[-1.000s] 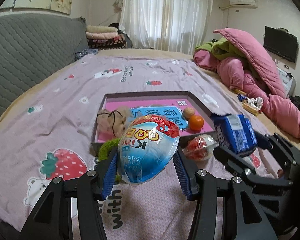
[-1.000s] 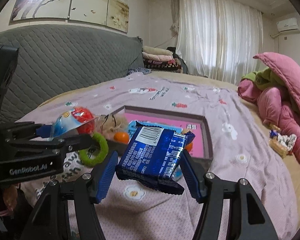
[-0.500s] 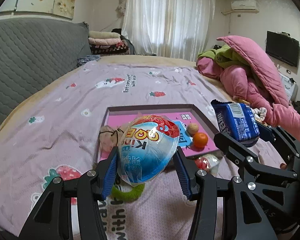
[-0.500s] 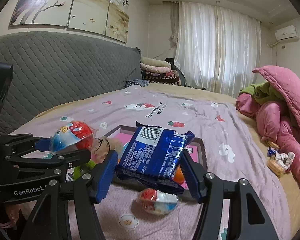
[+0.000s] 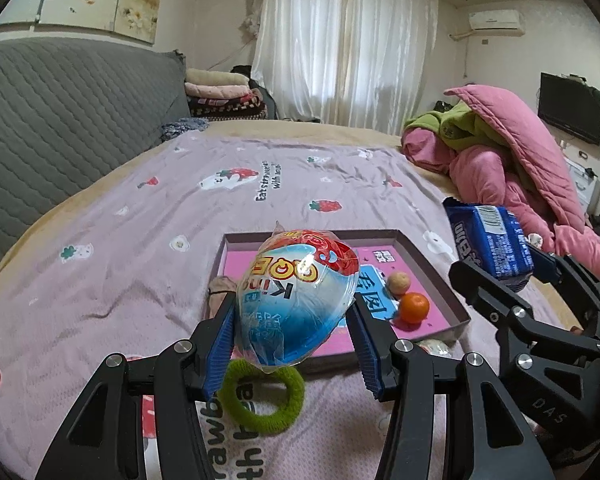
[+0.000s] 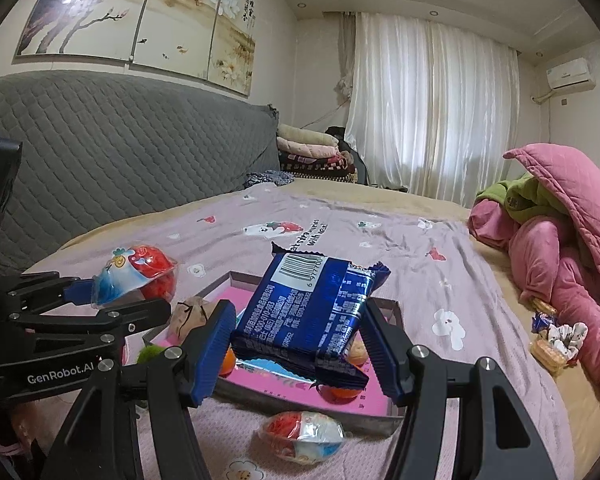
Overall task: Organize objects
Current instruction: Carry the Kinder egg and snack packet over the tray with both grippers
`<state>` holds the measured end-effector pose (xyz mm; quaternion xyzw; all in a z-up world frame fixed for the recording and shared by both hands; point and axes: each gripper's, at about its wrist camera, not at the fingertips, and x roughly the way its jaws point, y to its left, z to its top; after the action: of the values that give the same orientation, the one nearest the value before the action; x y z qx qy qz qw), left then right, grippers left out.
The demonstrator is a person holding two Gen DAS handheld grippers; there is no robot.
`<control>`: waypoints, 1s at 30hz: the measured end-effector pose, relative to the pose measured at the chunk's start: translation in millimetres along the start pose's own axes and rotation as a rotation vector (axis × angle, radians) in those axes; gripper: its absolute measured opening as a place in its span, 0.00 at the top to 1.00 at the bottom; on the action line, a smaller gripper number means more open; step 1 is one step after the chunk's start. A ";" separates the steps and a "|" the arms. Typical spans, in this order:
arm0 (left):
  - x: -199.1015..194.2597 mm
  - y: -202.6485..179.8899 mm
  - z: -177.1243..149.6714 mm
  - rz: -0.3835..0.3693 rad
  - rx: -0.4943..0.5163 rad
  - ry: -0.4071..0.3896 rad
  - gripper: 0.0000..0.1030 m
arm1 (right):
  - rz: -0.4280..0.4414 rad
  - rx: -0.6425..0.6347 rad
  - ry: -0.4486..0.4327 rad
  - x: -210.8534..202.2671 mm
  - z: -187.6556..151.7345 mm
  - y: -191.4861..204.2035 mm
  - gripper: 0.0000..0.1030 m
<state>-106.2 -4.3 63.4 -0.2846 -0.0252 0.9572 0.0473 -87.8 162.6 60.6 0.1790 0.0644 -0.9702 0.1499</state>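
Left wrist view: the left gripper [image 5: 294,334] clamps a Kinder egg [image 5: 296,296] above the strawberry-print bedsheet [image 5: 140,240]; the right gripper [image 6: 300,348] clamps a blue snack packet [image 6: 308,312] over the pink-lined tray [image 6: 376,400].

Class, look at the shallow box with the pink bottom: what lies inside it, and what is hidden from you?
Inside the box: an orange, a walnut, a beige pouch and a blue card. The held egg packet and biscuit packet cover the rest.
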 end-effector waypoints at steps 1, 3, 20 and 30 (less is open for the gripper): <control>1.3 0.5 0.9 -0.001 -0.001 0.001 0.47 | -0.001 -0.001 -0.001 1.1 1.4 -0.6 0.39; 3.2 1.4 3.1 -0.001 -0.003 -0.002 0.47 | 0.001 0.002 0.001 3.8 3.7 -2.0 0.39; 24.0 6.8 31.7 0.005 0.007 -0.017 0.47 | -0.034 0.011 0.013 24.6 14.1 -24.5 0.39; 43.9 6.3 44.1 0.005 0.004 -0.015 0.47 | -0.048 -0.008 0.039 40.6 14.0 -34.8 0.39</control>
<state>-167.4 -6.9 75.9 -0.2774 -0.0231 0.9594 0.0454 -139.5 182.2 61.2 0.1959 0.0753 -0.9696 0.1258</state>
